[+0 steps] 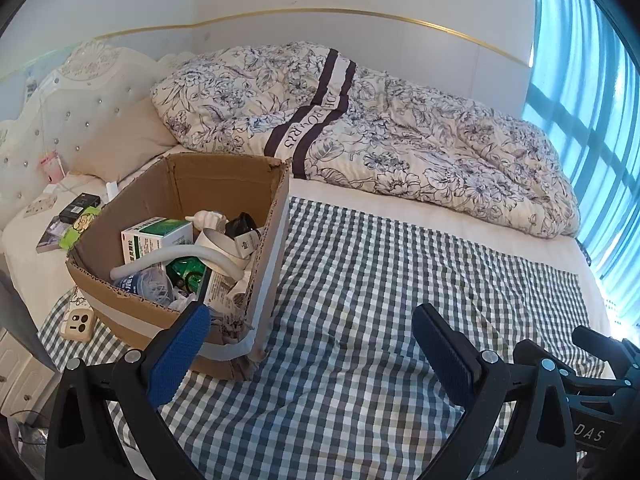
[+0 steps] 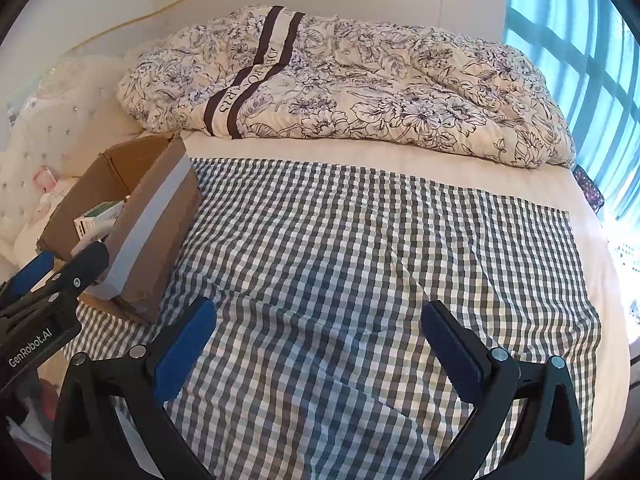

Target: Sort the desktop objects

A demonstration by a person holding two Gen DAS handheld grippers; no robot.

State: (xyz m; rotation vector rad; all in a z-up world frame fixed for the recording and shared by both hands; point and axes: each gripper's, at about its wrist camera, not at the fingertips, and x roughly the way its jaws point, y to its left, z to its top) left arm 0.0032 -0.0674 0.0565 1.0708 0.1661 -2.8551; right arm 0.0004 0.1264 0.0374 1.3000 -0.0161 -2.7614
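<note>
With both sets of tongs spread wide and carrying nothing, the job looks either finished or between items: the checked cloth [image 2: 360,280] on the bed [image 2: 380,152] is bare, and the only loose goods in sight sit in the cardboard box [image 1: 224,184] at the cloth's left edge. Left tongs [image 1: 308,344] hover just beside the box's near corner; right tongs [image 2: 316,340] hang over open cloth, well apart from the box. If another pick is due, my call is go with the left, come in from above over the near wall, and don't drag the torn corner, since that corrugated edge is frayed and only taped. Box contents are a jumble: green-and-white medicine carton [image 1: 158,238] lying tilted, grey bent tube [image 1: 172,260] draped across the middle, white tape roll [image 1: 224,250], something green and shiny [image 1: 188,274] underneath, crumpled clear plastic [image 1: 152,286] at the front. Stacked like that, things will shift when one is pulled, so take the top piece first. Phone [image 1: 80,324] lies on the cloth just left of the box, outside it; small packs [image 1: 78,210] rest further back on the bed. Floral quilt [image 2: 340,80] is bunched at the far side.
</note>
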